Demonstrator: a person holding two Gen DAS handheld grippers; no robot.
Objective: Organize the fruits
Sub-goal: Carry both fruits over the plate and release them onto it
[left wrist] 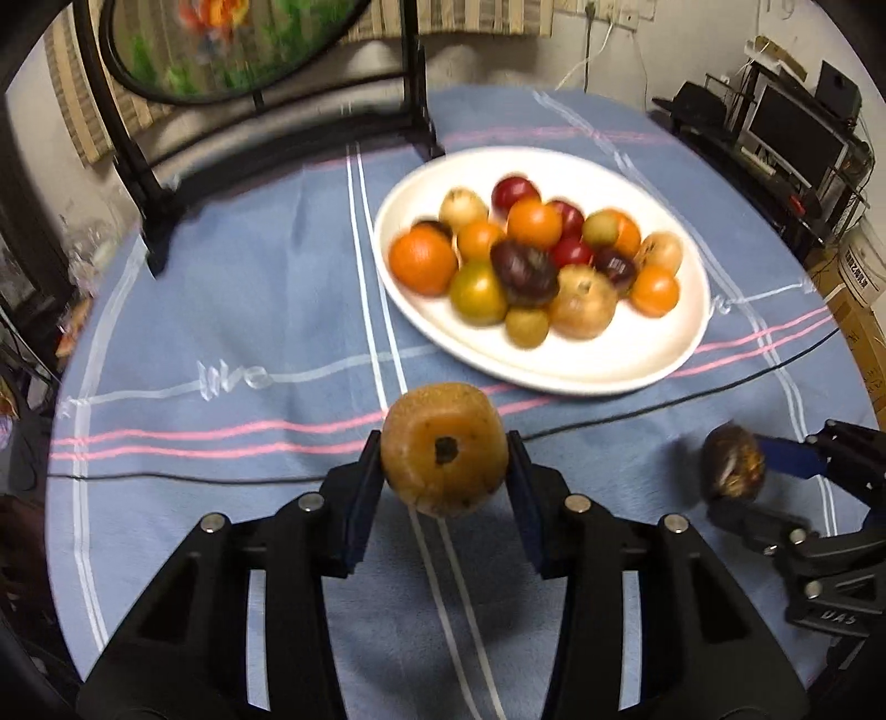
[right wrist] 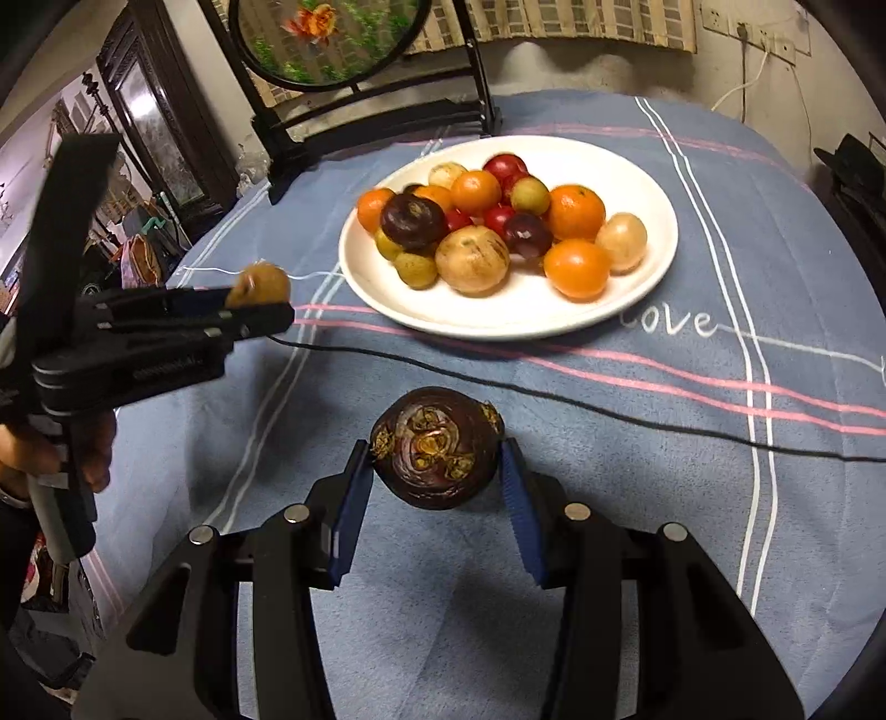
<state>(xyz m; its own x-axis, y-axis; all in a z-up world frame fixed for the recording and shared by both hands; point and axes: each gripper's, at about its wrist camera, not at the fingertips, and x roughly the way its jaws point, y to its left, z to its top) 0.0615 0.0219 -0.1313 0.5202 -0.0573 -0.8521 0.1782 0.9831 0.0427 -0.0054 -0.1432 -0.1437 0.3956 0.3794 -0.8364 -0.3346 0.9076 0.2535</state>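
Observation:
My left gripper is shut on a yellow-brown fruit and holds it above the blue cloth, short of the white plate. That plate carries several oranges, red plums, dark mangosteens and tan fruits. My right gripper is shut on a dark purple mangosteen, also held in front of the plate. The right gripper and its mangosteen show at the lower right of the left wrist view. The left gripper with its fruit shows at the left of the right wrist view.
A black cable runs across the blue striped tablecloth between the grippers and the plate. A dark stand with a round painted screen stands at the table's far edge behind the plate. Shelves and boxes sit beyond the table on the right.

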